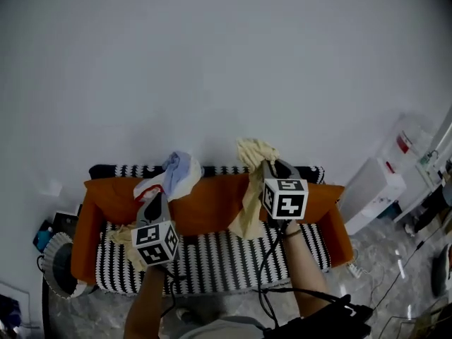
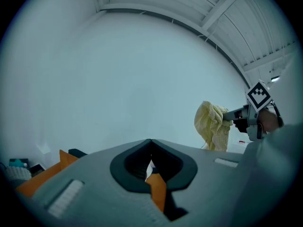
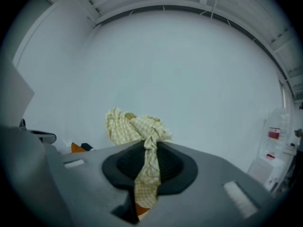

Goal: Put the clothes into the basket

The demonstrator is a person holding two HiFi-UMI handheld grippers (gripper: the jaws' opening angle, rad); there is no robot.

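In the head view both grippers are raised over an orange sofa [image 1: 205,210] with a striped seat. My right gripper [image 1: 272,167] is shut on a yellow checked cloth [image 1: 254,154] that hangs down in front of the backrest. The right gripper view shows that cloth [image 3: 135,126] bunched above the jaws and pinched in my right gripper [image 3: 149,162]. My left gripper [image 1: 157,202] is at a white, blue and red garment [image 1: 176,175]. Its jaws stand closed in the left gripper view, with a white sliver in my left gripper [image 2: 150,163]. A woven basket [image 1: 48,249] stands on the floor left of the sofa.
A beige cloth [image 1: 123,235] lies on the seat beside the left gripper. A white appliance [image 1: 371,189] and cables [image 1: 395,267] are on the floor at the right. A bare wall rises behind the sofa. The yellow cloth [image 2: 212,124] also shows at the right of the left gripper view.
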